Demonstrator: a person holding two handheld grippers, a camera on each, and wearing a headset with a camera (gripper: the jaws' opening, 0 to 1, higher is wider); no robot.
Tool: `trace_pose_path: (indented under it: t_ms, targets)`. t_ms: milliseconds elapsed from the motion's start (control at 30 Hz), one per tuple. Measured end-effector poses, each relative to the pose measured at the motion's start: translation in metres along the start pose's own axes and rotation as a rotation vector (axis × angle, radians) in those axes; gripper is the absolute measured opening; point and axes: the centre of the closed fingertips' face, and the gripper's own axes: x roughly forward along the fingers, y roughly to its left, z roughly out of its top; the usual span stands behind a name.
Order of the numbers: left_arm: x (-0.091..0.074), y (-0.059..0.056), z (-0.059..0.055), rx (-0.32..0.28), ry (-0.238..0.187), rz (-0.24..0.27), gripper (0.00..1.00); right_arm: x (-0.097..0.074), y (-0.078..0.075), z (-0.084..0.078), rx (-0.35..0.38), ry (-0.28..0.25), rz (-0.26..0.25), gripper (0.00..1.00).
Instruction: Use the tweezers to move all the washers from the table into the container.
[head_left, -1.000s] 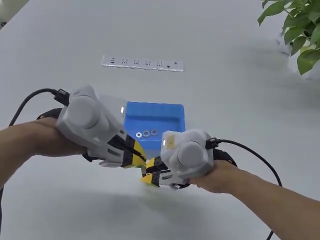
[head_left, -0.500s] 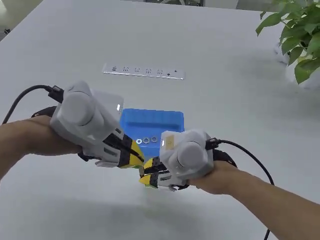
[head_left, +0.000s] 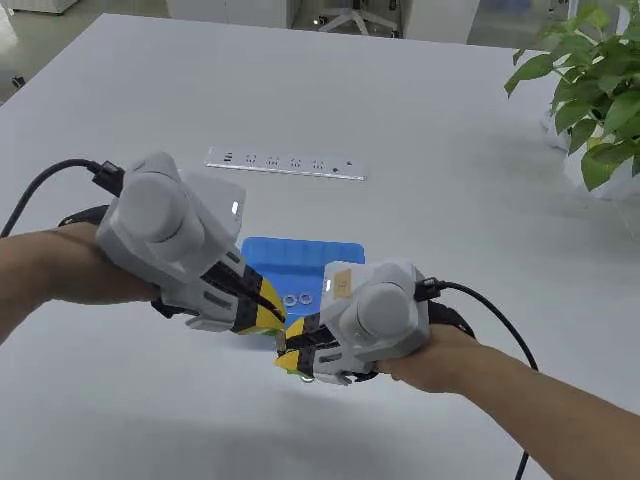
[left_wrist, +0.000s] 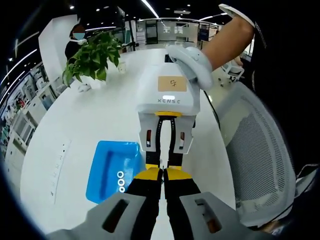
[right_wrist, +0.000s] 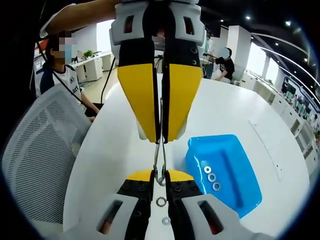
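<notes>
Thin metal tweezers (right_wrist: 159, 159) run between the two grippers, which meet tip to tip in front of the blue container (head_left: 300, 253). From the top of the right gripper view, my left gripper (right_wrist: 161, 139) comes down, its yellow jaws shut on the tweezers' upper part. My right gripper (right_wrist: 160, 177) is shut around their lower end. Two washers (right_wrist: 161, 201) lie on the white table just under the right jaws. Three washers (head_left: 297, 299) sit in a row inside the container (right_wrist: 227, 172). In the head view the left gripper (head_left: 270, 318) is on the left and the right gripper (head_left: 291, 352) below it.
A white power strip (head_left: 285, 163) lies beyond the container. A potted plant (head_left: 598, 90) stands at the table's far right. Black cables trail from both grippers. A mesh chair (right_wrist: 40, 150) and people stand beyond the table's near edge.
The head camera has tilted, so the scene sits lower in the picture. The grippers stay joined tip to tip by the container's near edge.
</notes>
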Motion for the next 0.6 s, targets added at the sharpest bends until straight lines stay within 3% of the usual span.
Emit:
trace_pose_path:
  t_ms: [600]
  targets:
    - [-0.009,0.032,0.018,0.048,-0.003,0.017,0.05,-0.016,-0.037,0.010,-0.020,-0.009,-0.057,0.11]
